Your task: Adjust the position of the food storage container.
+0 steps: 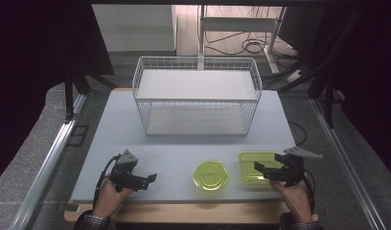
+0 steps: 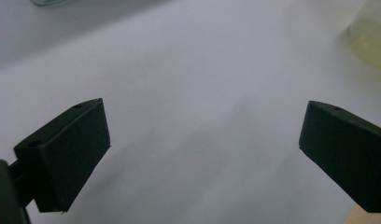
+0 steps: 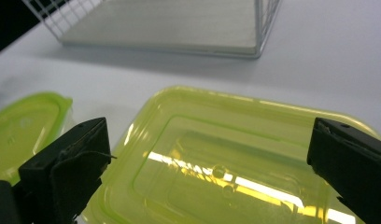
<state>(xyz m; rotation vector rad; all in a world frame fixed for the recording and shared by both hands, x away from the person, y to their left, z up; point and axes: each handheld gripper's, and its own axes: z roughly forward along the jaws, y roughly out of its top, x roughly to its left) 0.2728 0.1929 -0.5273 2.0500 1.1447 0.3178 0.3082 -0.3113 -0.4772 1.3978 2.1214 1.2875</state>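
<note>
My left tool (image 1: 146, 178) hangs wide open and empty over bare tabletop (image 1: 184, 143). The round green container (image 1: 210, 175) sits centre. My right tool (image 1: 261, 171), spread wide, holding nothing, hovers over the rectangular green container (image 1: 251, 164); next I'd lower and close across it.

White wire basket (image 1: 197, 98) with 2 shelf boards stands upright near the far edge of the table (image 1: 112, 129), centred. Cables (image 1: 251, 45) lie on the floor beyond the table's far right corner.
</note>
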